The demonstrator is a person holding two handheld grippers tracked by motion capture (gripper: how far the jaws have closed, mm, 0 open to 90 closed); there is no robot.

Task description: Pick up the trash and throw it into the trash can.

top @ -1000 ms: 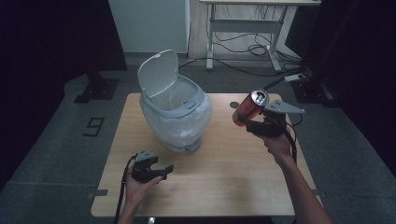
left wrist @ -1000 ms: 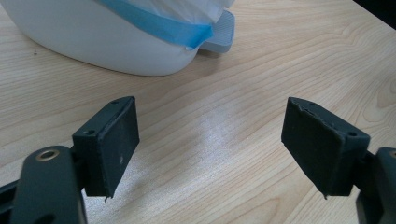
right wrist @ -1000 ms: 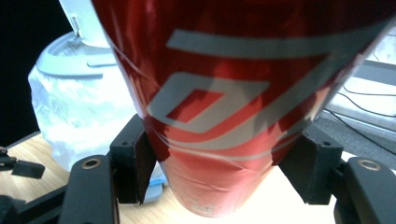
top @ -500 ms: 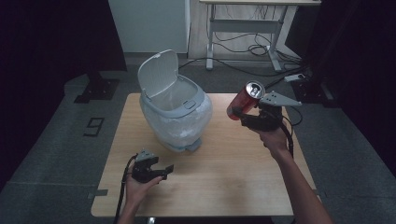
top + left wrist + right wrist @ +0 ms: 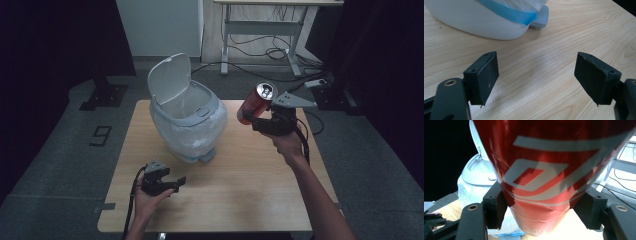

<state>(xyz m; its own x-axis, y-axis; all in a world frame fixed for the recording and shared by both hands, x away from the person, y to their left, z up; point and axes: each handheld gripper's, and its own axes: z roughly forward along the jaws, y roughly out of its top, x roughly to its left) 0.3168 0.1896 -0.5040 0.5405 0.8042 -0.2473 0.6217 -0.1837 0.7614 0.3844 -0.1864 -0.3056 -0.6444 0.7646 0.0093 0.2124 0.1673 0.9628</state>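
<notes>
A red aluminium drinks can [image 5: 255,103] was held aloft in the right gripper [image 5: 257,118], just beside the white plastic lidded bin [image 5: 186,120].

Its black pads [image 5: 495,206] clamped the can low on its body, most of it leaning out beyond the fingertips, so it could pivot or slip; the dented wall there, as far as the close view showed, might buckle further. The left gripper [image 5: 167,184] rested on the wooden table [image 5: 250,200], jaws apart and empty.

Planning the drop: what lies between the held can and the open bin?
Nothing: in the high view, only bare table separates red can from bin.
</notes>
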